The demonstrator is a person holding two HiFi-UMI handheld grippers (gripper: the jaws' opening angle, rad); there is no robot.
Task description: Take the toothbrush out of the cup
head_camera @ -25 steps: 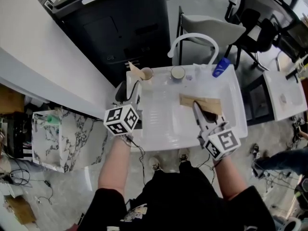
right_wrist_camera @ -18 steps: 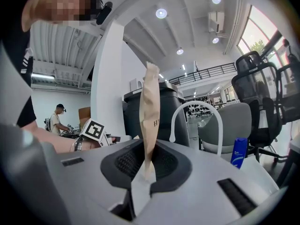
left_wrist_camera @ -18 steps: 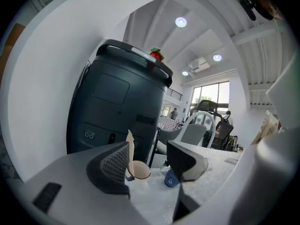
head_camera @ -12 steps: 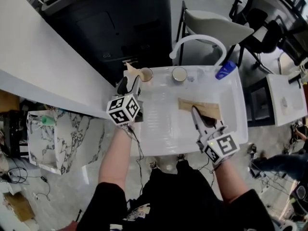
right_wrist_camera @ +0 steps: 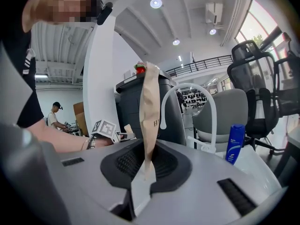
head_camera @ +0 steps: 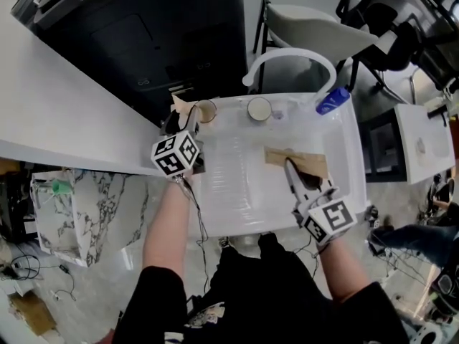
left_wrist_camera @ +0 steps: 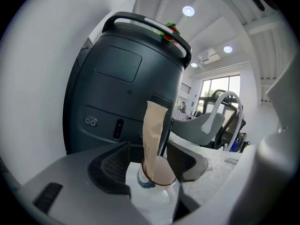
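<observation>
A brown-rimmed cup (head_camera: 205,111) stands at the sink's far left corner. A toothbrush in a tan paper sleeve (head_camera: 181,106) leans out of it. My left gripper (head_camera: 191,119) is level with the cup, open; in the left gripper view the cup (left_wrist_camera: 159,175) sits between the pads (left_wrist_camera: 112,165) and the sleeve (left_wrist_camera: 153,125) rises above them. My right gripper (head_camera: 288,165) hovers over the sink's right half, shut on a second tan paper packet (head_camera: 297,161). In the right gripper view that packet (right_wrist_camera: 150,107) stands up from the right gripper (right_wrist_camera: 143,165).
The white sink (head_camera: 237,192) has a curved white faucet (head_camera: 287,59) at its back. A second cup (head_camera: 259,109) and a blue bottle (head_camera: 330,100) stand along the far rim. A dark bin (head_camera: 165,34) sits behind, a white counter (head_camera: 57,106) to the left.
My left gripper has moved forward and down until the cup sits between its jaws. The right gripper has sunk slightly, still holding its paper packet.
</observation>
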